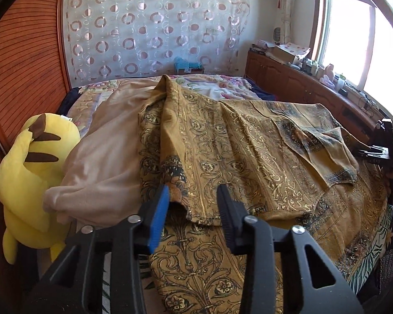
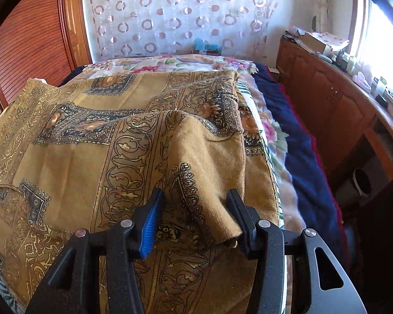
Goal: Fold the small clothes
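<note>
A mustard garment with dark and gold scroll print (image 1: 249,151) lies spread over the bed. One short sleeve's cuff (image 1: 188,209) lies between the fingers of my left gripper (image 1: 194,196). The blue pad touches the cuff's left edge, but the jaws stand apart and the cloth is not pinched. In the right wrist view the same garment (image 2: 78,157) has a bunched fold (image 2: 204,188) raised off the bed. My right gripper (image 2: 196,201) is shut on that fold, which fills the gap between its pads. The right gripper's body shows at the far right edge of the left wrist view.
A yellow plush toy (image 1: 31,172) and a beige blanket (image 1: 110,151) lie at the bed's left. A floral bedspread (image 2: 170,61) and blue blanket (image 2: 301,157) lie beyond and right. A cluttered wooden cabinet (image 2: 327,104) runs under the window; a bin (image 2: 361,183) stands below.
</note>
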Demonstrator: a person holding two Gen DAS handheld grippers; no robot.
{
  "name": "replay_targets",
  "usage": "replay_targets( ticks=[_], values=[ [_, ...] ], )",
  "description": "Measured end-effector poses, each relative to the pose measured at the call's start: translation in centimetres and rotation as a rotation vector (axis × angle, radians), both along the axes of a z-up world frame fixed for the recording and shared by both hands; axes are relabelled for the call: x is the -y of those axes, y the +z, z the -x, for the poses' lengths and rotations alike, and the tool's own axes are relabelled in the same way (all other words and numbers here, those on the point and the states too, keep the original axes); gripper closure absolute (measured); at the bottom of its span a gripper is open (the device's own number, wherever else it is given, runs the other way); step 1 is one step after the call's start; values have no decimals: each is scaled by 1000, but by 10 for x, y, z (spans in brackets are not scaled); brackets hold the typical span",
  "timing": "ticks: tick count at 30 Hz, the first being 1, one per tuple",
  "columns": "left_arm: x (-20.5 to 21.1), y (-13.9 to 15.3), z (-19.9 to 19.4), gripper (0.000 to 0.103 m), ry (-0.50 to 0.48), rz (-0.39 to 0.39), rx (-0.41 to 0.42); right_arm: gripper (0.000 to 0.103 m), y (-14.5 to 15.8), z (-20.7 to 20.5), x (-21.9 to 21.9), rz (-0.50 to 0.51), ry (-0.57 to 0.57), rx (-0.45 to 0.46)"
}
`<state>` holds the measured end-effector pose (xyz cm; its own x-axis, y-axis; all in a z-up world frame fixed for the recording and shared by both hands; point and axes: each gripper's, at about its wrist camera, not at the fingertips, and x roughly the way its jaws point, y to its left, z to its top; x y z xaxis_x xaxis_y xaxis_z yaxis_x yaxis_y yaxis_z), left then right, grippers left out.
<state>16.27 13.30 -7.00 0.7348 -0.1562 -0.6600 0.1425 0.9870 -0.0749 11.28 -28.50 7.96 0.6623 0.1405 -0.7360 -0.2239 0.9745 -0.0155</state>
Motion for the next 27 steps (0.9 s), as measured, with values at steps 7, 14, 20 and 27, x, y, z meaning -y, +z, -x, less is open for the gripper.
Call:
replay_targets(
  ticks=[7, 14, 20, 27],
  values=[
    [3, -7, -21, 68, 38, -73, -35, 52, -4, -4, -4, 3, 1, 1],
    [-3, -20, -28, 83, 54, -76, -73, 52, -7, -5, -5, 3, 2, 2],
    [-2, -15, -19, 99, 59, -62, -39, 52, -7, -5, -5, 4, 2, 2],
    [9, 9, -2, 99, 35, -13, 38, 52, -25, -9, -12, 10, 2, 5]
  ],
)
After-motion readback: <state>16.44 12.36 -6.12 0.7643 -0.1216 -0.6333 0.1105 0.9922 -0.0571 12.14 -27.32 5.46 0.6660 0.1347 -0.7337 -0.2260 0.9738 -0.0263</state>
